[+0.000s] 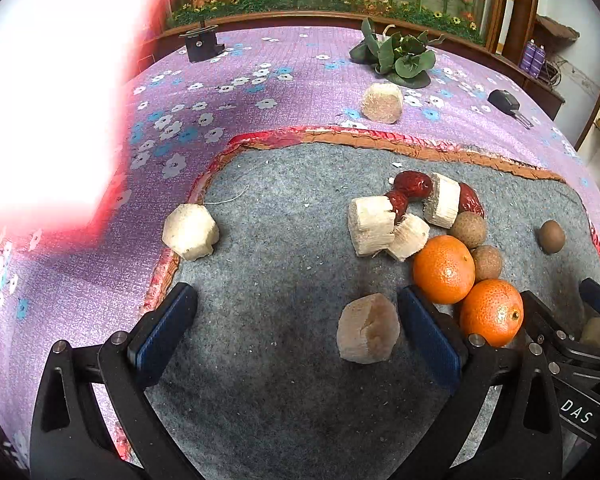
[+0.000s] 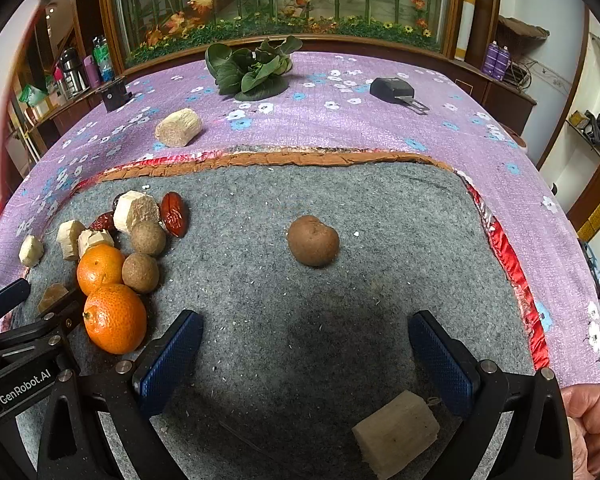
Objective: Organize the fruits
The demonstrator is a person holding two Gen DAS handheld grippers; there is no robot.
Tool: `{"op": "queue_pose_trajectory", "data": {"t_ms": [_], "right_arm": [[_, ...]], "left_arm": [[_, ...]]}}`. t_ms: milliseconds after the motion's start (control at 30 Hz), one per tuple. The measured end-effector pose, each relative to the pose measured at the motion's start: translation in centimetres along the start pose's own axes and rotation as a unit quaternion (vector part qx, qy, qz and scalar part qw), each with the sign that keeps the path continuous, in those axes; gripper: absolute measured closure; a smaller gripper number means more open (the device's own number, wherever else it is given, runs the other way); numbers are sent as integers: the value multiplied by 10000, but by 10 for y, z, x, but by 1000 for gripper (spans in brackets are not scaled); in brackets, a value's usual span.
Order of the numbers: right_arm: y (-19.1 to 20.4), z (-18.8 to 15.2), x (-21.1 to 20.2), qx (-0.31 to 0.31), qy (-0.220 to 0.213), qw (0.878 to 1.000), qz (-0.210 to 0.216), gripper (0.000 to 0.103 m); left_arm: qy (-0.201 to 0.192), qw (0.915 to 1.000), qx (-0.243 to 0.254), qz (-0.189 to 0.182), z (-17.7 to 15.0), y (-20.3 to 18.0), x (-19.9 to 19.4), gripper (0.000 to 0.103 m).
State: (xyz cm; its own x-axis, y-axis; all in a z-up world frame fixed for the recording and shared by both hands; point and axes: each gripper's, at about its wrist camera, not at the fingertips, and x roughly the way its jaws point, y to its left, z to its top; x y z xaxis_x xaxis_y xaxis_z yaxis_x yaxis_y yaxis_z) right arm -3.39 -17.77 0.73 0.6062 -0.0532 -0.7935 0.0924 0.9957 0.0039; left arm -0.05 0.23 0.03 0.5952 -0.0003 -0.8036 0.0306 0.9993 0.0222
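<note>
My left gripper [image 1: 296, 332] is open and empty over the grey mat [image 1: 268, 380]; a pale sugarcane chunk [image 1: 367, 329] lies between its fingers, near the right one. Two oranges [image 1: 444, 269] [image 1: 492, 312], brown longans [image 1: 469, 229], red dates [image 1: 414, 185] and more cane chunks [image 1: 372, 225] cluster to its right. My right gripper [image 2: 306, 354] is open and empty; a cane chunk [image 2: 398, 432] lies low between its fingers. A lone brown longan [image 2: 313, 241] lies ahead of it. The oranges [image 2: 115, 318] and the left gripper [image 2: 4, 300] show at its left.
The mat lies on a purple flowered cloth [image 1: 228, 80]. A cane chunk [image 1: 191, 232] sits on the mat's left edge, another [image 1: 382, 103] on the cloth. Leafy greens [image 2: 252, 68], a black key [image 2: 394, 90] and a black block [image 2: 115, 94] stand farther back.
</note>
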Motion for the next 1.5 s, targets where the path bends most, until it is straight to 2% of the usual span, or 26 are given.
{"op": "queue_pose_trajectory", "data": {"t_ms": [300,533,600,633,733,800,900,1000,1033,1200,1300,1400,1500], "right_arm": [[0,0,0,0,189,9998,1,0],[0,0,0,0,140,9999,2,0],[0,0,-1,0,99,10000,0,0],[0,0,-1,4,245,9997,5,0],[1,1,-1,-25,190,9998,-38,0],[4,0,-4,-59,-1,9999,-97,0],[-1,-2,-3,94,-457,9989,101,0],[0,-2,-3,83,-488,9987,82,0],[1,-2,-2,58,-272,9996,40,0],[1,-2,-2,29,-205,9998,-8,0],[1,-2,-2,39,-201,9998,-4,0],[0,-2,-3,12,-226,9997,58,0],[-1,-1,-5,-293,-46,9992,249,0]], "left_arm": [[44,10000,-61,-22,-1,0,0,0],[12,9999,-101,-85,0,2,-1,0],[-21,10000,-14,30,0,2,-1,0],[-33,10000,-37,0,-1,2,-1,0],[6,10000,-39,-4,0,2,0,0],[22,10000,-38,-2,0,2,0,0],[6,10000,-37,0,0,2,0,0],[13,10000,-36,2,0,2,0,0],[22,10000,-36,3,0,2,0,0],[96,9999,11,-35,-1,4,-2,0],[201,9995,223,-54,-9,8,-22,1],[-262,9983,524,28,-21,15,-63,1],[-1040,9892,936,438,-48,25,-94,1]]}}
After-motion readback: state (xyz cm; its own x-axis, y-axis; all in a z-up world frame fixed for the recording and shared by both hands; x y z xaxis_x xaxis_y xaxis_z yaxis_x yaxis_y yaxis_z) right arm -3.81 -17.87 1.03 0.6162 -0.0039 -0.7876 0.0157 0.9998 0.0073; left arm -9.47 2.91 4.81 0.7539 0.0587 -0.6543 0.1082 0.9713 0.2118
